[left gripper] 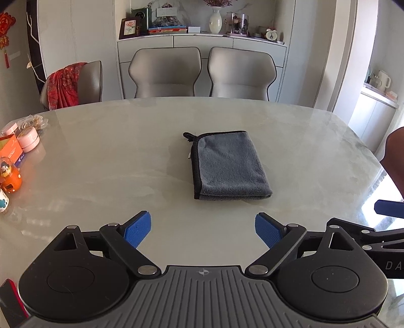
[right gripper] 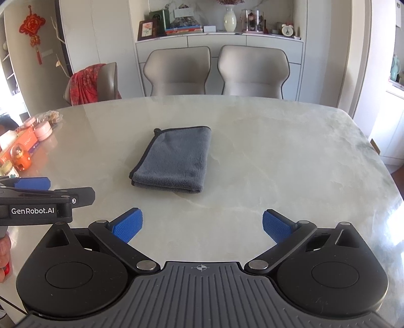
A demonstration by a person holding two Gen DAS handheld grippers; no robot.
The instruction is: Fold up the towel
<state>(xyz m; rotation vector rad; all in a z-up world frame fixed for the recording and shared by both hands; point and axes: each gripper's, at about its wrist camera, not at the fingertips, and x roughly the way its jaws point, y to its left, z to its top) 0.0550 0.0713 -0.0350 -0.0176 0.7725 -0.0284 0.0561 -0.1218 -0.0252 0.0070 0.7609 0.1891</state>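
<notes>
Firstly, left wrist view. Item: towel [left gripper: 228, 166], grey with black edging, folded into a thick rectangle, lay flat near the middle of the table [left gripper: 101, 164]; a small loop stuck out at its far left corner. Item: left gripper [left gripper: 203, 230], hovering near the towel on the viewer's side, apart from it, blue pads [left gripper: 137, 230] spread wide, nothing between them. Item: right gripper, only partly seen at the frame's right edge, one blue pad [left gripper: 388, 208] showing; its jaw state could not be told from this view. Items left of the towel, at the table's edge: pink tubs [left gripper: 29, 138], an orange box [left gripper: 11, 151], an orange toy [left gripper: 10, 176]. Beyond the towel, past the table: two grey chairs [left gripper: 165, 73], a third chair with a red cloth [left gripper: 64, 85] draped over it, a sideboard with a white vase [left gripper: 215, 20] and a framed picture [left gripper: 129, 27].

Next, right wrist view. Item: towel [right gripper: 174, 161], same folded state, its folded edge nearest the camera, layers stacked evenly. Item: right gripper [right gripper: 202, 227], short of the towel and clear of it, pads [right gripper: 276, 224] held wide apart, empty. Item: left gripper [right gripper: 32, 183], entering from the left of the towel, body marked "GenRobot.AI". Item: hand [right gripper: 5, 252], partly seen under that gripper. Item: red knot ornament [right gripper: 32, 25] hung on the wall, far left of the towel.
</notes>
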